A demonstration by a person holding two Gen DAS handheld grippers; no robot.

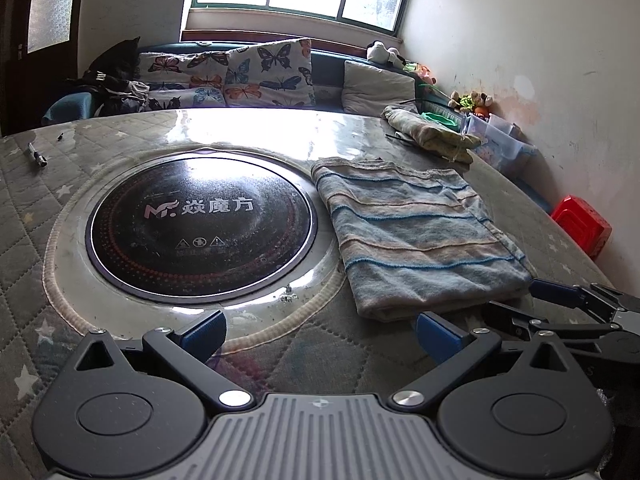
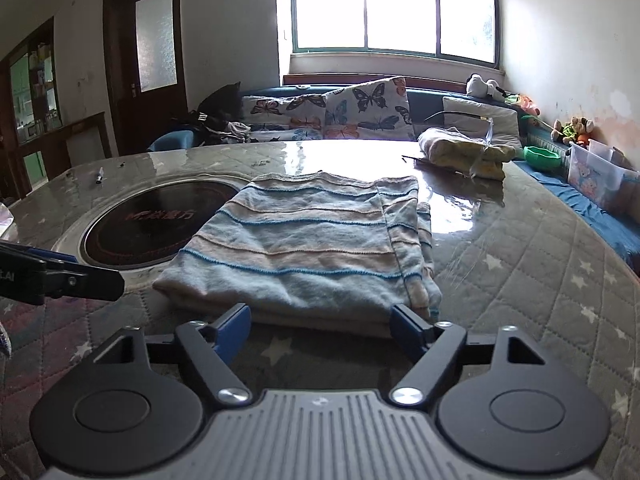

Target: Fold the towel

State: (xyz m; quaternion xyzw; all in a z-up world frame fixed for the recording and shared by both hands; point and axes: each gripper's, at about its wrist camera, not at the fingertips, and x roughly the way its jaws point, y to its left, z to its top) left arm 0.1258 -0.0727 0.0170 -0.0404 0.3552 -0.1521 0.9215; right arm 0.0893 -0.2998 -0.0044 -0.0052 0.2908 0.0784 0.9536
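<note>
Towel (image 2: 304, 248), striped blue and beige, lies folded flat on the quilted table (image 2: 560, 280), its left edge over the rim of the round cooktop (image 1: 200, 224). Clear storage bins (image 1: 496, 140) along the wall; contents unreadable. Right gripper (image 2: 322, 322): fingers spread wide, nothing held, just short of the towel's near edge. Left gripper (image 1: 320, 334): fingers wide apart, empty. Red stool (image 1: 582, 226) shows only in the left view.
</note>
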